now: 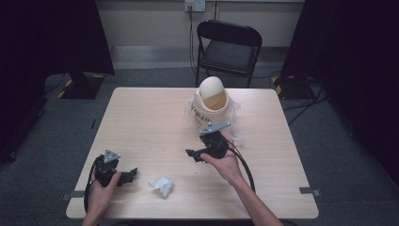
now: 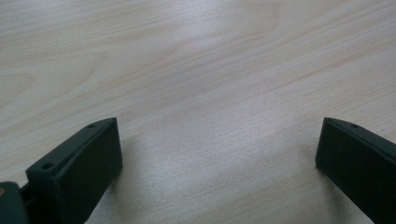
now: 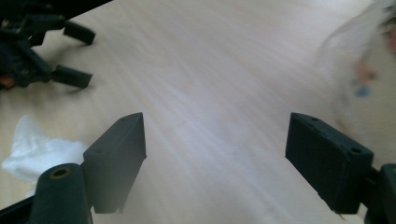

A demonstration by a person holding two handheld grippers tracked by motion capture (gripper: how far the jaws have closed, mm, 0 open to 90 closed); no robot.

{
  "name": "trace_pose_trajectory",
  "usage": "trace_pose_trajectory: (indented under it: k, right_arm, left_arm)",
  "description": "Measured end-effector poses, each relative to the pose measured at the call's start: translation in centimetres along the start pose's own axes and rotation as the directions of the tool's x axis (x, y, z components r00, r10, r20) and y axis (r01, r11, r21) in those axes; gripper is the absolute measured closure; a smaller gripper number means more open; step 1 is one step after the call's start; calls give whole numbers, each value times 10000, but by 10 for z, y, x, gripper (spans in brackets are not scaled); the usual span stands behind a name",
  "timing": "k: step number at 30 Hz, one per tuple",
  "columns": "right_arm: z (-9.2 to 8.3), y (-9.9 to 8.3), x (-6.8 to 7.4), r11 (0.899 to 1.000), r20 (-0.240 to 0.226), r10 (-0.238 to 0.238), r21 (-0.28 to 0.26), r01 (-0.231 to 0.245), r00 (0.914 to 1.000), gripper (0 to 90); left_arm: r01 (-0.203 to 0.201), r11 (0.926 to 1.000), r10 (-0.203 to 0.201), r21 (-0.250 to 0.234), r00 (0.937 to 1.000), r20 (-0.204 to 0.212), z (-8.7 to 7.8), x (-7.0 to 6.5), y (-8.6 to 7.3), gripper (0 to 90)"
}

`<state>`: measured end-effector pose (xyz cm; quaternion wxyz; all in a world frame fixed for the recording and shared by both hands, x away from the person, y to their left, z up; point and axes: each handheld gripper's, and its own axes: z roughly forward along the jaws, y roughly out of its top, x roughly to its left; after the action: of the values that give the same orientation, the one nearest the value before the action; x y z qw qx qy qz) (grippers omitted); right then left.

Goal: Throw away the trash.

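Between both parted tongs [image 1: 160, 165], crumpled tissue [image 1: 162, 186].

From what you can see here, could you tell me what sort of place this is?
Probably a recording room or lab: dark curtains flank a wooden table, with a folding chair and floor cables behind.

No readable text, label, brand or number anywhere. Small cream bin [image 1: 211, 101], far middle of table [image 1: 141, 122]: dark marks on left side of body, too small to read. Same bin at right edge of right gripper view [image 3: 369, 79]: blurred red and blue print, illegible.
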<state>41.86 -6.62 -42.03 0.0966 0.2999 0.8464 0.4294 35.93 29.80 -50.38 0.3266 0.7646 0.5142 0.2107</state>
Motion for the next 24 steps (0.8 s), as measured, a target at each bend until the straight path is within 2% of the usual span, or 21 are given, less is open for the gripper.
trace_pose_trajectory:
  k: [3, 5, 8, 12, 14, 17, 21, 24]
  right_arm:
    - [9, -3, 13, 9996, -396, -166, 213, 175, 9991, 224]
    - [14, -4, 21, 9995, -647, -245, 206, 259, 9976, 292]
    - [19, -9, 32, 9998, -985, -120, 162, 136, 9951, 304]
    - [28, -18, 46, 9973, -1273, -434, 540, 506, 9909, 332]
    - [32, -23, 55, 9959, -1626, -486, 680, 603, 9855, 335]
    - [42, -29, 68, 9923, -1830, -627, 935, 809, 9811, 339]
    - [46, -30, 80, 9911, -2233, -788, 877, 1005, 9716, 324]
    - [46, -29, 87, 9918, -2486, -871, 696, 1075, 9647, 348]
  left_arm:
    - [14, 10000, -14, -7, 10000, 3, 0, 0, 0, 0]
    - [1, 10000, -1, 3, 10000, 2, 0, 0, 0, 0]
    - [4, 10000, -4, 0, 10000, 1, 0, 0, 0, 0]
    - [1, 10000, -1, 3, 10000, 1, 0, 0, 0, 0]
    - [4, 10000, -4, 0, 10000, 1, 0, 0, 0, 0]
    - [1, 10000, -1, 3, 10000, 1, 0, 0, 0, 0]
    - [2, 10000, -2, 2, 10000, 1, 0, 0, 0, 0]
    - [1, 10000, -1, -3, 10000, 4, 0, 0, 0, 0]
